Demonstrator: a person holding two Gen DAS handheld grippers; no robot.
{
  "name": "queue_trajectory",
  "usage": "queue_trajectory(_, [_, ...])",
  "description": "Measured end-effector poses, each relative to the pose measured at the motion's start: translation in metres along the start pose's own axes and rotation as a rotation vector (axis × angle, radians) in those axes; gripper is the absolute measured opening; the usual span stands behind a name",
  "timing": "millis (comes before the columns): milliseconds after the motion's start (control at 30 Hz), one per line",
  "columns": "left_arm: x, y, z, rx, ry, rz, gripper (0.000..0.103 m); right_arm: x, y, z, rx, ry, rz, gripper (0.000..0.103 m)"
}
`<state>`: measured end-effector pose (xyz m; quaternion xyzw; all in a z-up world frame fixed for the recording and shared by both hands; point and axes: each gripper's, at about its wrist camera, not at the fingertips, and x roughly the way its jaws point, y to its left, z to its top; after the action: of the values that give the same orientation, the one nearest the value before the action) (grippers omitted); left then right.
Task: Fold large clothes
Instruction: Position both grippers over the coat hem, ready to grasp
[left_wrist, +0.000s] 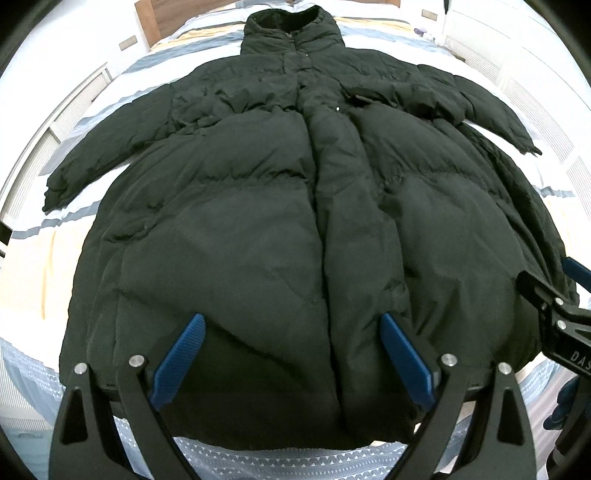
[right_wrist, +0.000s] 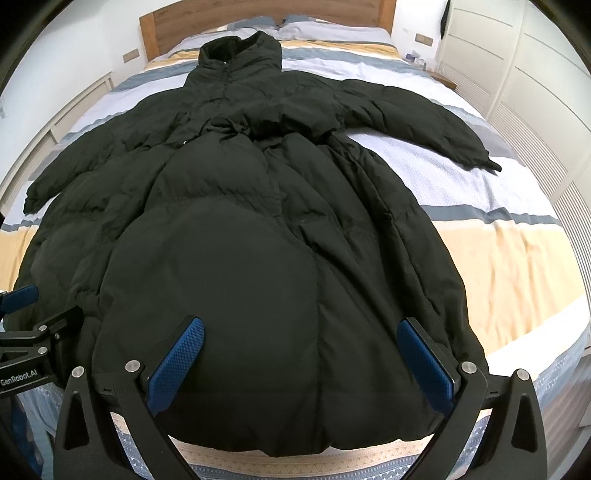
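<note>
1. Here's the long black quilted puffer coat (left_wrist: 258, 206), spread flat and front-up on the striped blue, white and yellow bedspread (right_wrist: 509, 258), collar toward the wooden headboard (right_wrist: 258, 14), hem at the foot edge of the bed.
2. Both sleeves are out wide, one cuff reaching toward each side edge of the bed; nothing is turned in.
3. The left gripper (left_wrist: 291, 354) hangs over the hem near the coat's middle, blue pads spread apart, released, holding nothing.
4. The right gripper (right_wrist: 301, 356) hovers over the hem too, toward the right side edge of the bed, jaws just as wide and gripping nothing.
5. Progress check: the coat looks laid out and zipped or buttoned shut, but no fold is made yet, so this reads as the very start.
6. Left to do, by my reckoning: bring the sleeves in, then fold the long body up into a compact bundle.
</note>
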<state>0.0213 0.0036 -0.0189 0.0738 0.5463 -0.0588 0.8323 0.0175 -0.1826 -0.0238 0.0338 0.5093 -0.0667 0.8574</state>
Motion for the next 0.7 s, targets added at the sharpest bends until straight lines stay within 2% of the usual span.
queue_trajectory(700, [0.007,0.005,0.024,-0.005,0.002,-0.014,0.096,0.008,-0.005,0.007,0.039,0.029,-0.021,0.102])
